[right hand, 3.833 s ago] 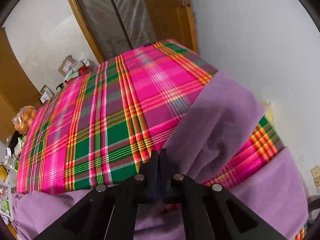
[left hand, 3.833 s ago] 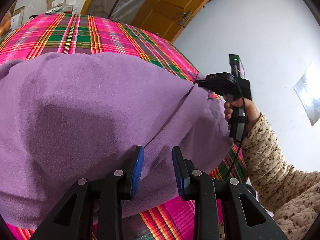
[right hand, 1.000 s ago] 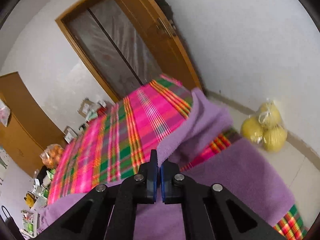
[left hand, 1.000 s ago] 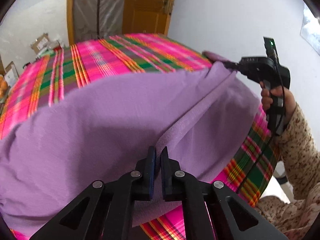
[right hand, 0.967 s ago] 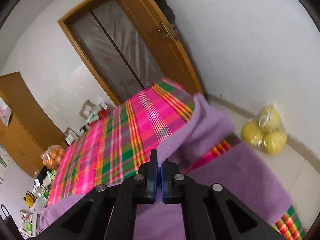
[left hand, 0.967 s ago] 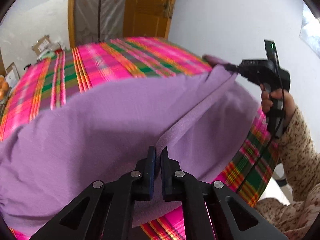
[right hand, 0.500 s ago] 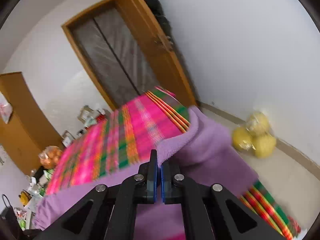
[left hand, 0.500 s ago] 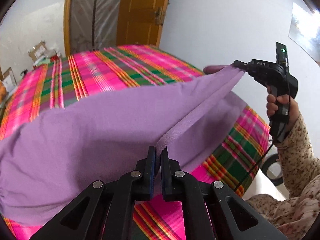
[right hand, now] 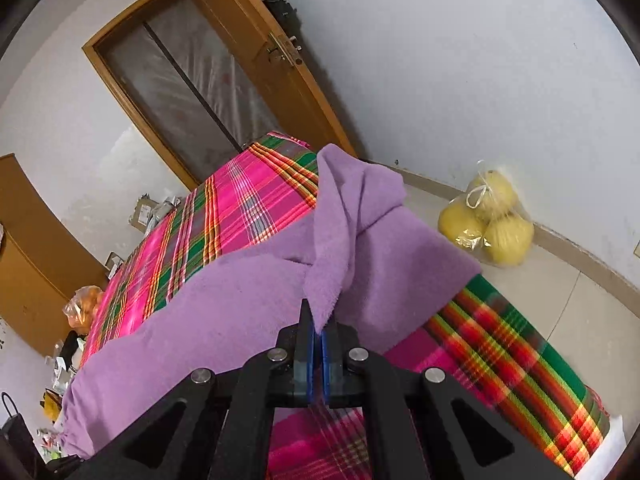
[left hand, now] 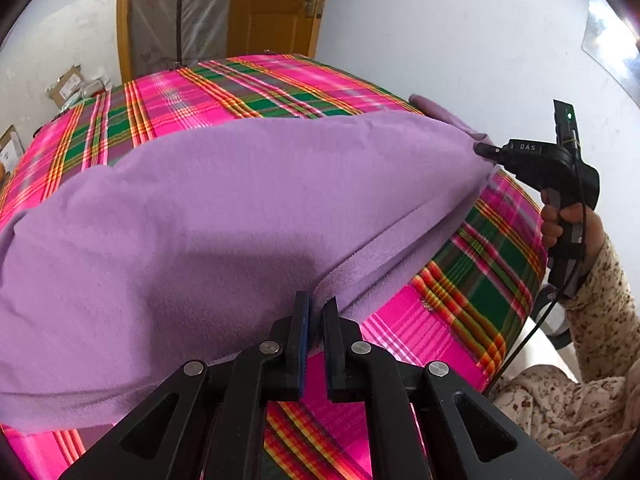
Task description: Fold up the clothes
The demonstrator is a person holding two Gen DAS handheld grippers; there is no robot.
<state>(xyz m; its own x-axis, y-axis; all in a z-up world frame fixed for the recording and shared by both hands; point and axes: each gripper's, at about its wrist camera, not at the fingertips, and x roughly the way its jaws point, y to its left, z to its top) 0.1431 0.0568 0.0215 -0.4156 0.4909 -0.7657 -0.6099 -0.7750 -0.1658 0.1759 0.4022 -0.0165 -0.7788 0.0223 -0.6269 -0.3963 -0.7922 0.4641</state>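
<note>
Left wrist view: the left claw (left hand: 314,312) and right claw (left hand: 482,149) each clamp a near corner of the purple garment (left hand: 224,208), holding that hem taut above the plaid bed (left hand: 488,276). The rest drapes toward the bed's far edge, apparently so the lifted hem can fold over.

The left tool (left hand: 316,312) pinches the near edge of a purple garment (left hand: 208,216), its blue-padded jaws closed on a raised fold of the fabric. The garment is spread over a bed with a pink and green plaid cover (left hand: 256,88). Off to the right, the right tool (left hand: 486,150), held in a hand (left hand: 568,220), grips the garment's far corner, pulling the edge taut between them.
</note>
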